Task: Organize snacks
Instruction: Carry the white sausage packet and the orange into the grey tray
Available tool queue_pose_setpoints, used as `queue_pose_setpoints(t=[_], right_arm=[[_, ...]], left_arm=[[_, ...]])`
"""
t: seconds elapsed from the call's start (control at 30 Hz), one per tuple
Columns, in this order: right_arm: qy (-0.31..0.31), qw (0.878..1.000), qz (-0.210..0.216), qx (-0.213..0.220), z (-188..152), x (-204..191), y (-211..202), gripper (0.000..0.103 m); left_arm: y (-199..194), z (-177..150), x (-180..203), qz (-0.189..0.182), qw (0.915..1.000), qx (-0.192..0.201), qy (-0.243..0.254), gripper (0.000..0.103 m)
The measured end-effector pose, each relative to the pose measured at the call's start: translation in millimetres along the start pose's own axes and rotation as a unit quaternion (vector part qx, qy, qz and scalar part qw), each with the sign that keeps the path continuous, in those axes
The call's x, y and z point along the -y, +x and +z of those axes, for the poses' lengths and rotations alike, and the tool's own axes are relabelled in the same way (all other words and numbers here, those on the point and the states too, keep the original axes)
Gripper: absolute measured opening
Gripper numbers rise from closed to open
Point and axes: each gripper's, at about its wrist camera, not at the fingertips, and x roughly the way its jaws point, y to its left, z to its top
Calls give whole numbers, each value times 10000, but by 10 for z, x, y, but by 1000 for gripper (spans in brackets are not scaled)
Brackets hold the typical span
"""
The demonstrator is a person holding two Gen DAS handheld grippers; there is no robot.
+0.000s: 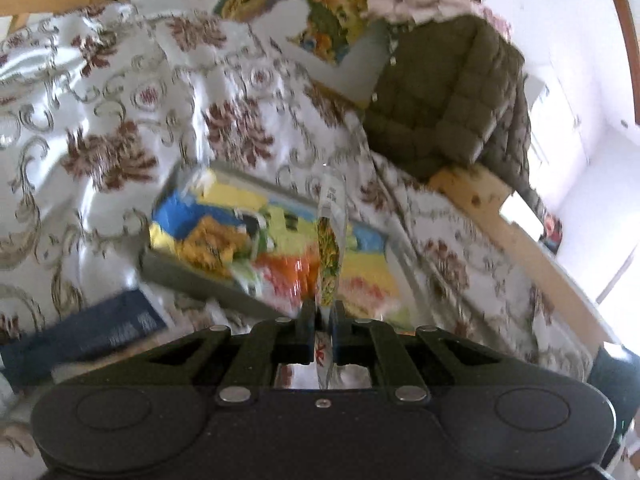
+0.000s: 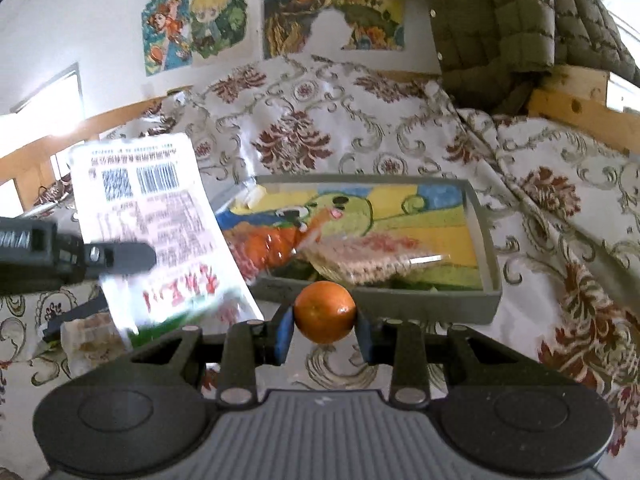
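Observation:
My left gripper [image 1: 321, 320] is shut on a flat snack packet [image 1: 330, 240], seen edge-on in the left wrist view above the grey tray [image 1: 188, 276]. In the right wrist view the same packet [image 2: 160, 216] shows its white barcode side, held by the left gripper [image 2: 148, 258] left of the tray [image 2: 486, 240]. My right gripper [image 2: 325, 330] is shut on a small orange [image 2: 325, 312], just before the tray's near wall. The tray has a colourful picture bottom and holds a clear bag of snacks [image 2: 360, 258] and an orange packet [image 2: 272, 248].
A floral tablecloth [image 2: 360, 128] covers the table. A dark blue book [image 1: 92, 332] lies left of the tray. More wrapped snacks [image 2: 88, 340] lie at the near left. An olive padded jacket [image 2: 500, 20] hangs on a wooden chair [image 2: 580, 108] at the far right. Posters hang on the wall.

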Motion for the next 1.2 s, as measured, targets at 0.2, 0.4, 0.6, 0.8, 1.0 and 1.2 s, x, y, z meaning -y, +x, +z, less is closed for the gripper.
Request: queue_pose_setpoints(t=[0.2,0.4,0.6,0.8,1.0,1.2], right_arm=[[-96,9993,150,337,200,-97,82,37],[49,9991,172,392,360,-135,438,37],[-26,9998,95,189,332,-160,703,37],[-342,9994,-47,87,259,-257,774,37],[-646,9978,-127,40,202,-364,805,37],[-743,9971,-175,32,198,-384,800,38]], left_arm=[[152,341,-119,70,9985,533,-81,7],[422,558,-448,365,9962,660,-425,7],[582,636,-768,485,9925,641,-920,7],[692,568,-828,736,9935,536,-676,7],[721,561,-804,1023,9931,463,-354,11],[786,542,-806,1344,9905,262,-113,19]])
